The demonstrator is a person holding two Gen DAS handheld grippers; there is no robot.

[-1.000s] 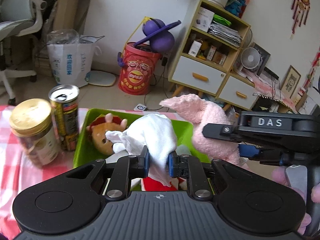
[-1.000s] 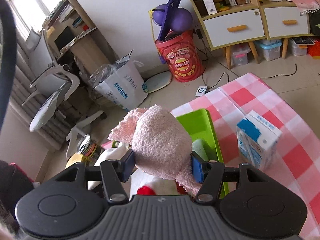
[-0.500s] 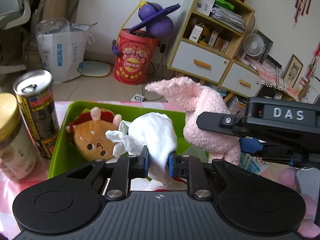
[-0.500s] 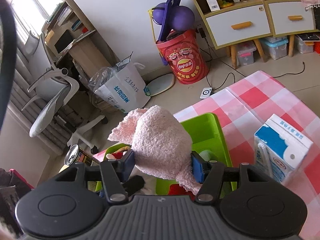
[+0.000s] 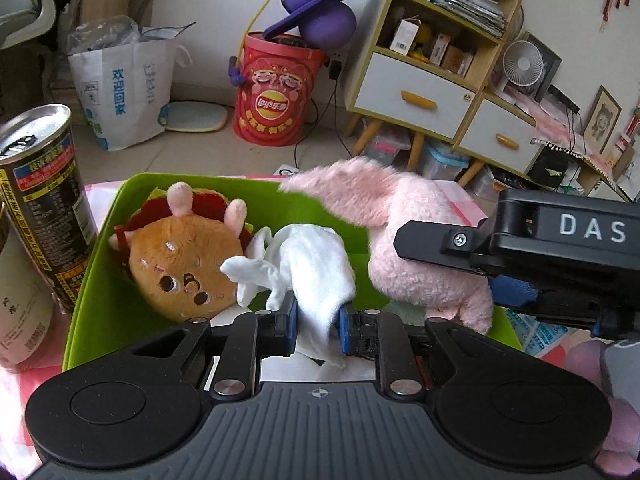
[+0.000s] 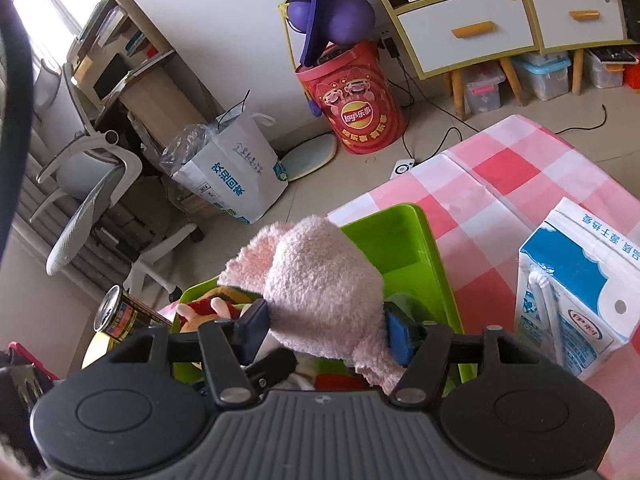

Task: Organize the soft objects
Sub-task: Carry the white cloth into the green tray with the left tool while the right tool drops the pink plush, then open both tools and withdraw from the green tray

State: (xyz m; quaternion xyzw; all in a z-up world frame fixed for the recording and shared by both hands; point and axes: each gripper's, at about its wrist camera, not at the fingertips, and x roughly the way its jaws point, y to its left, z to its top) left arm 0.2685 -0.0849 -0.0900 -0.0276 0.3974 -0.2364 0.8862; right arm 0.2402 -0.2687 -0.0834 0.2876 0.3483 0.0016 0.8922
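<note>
My left claw (image 5: pixel 317 322) clamps white cloth (image 5: pixel 316 268), right claw (image 6: pixel 326 334) clamps pink plush (image 6: pixel 320 292), both over green bin (image 5: pixel 96 264).

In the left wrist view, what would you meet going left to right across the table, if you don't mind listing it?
Drink can → burger plush → white cloth in the left gripper → pink plush → right gripper.

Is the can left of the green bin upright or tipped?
Upright. The can stands on its base beside the green bin, with its opened top facing up. Contents cannot be told.
</note>
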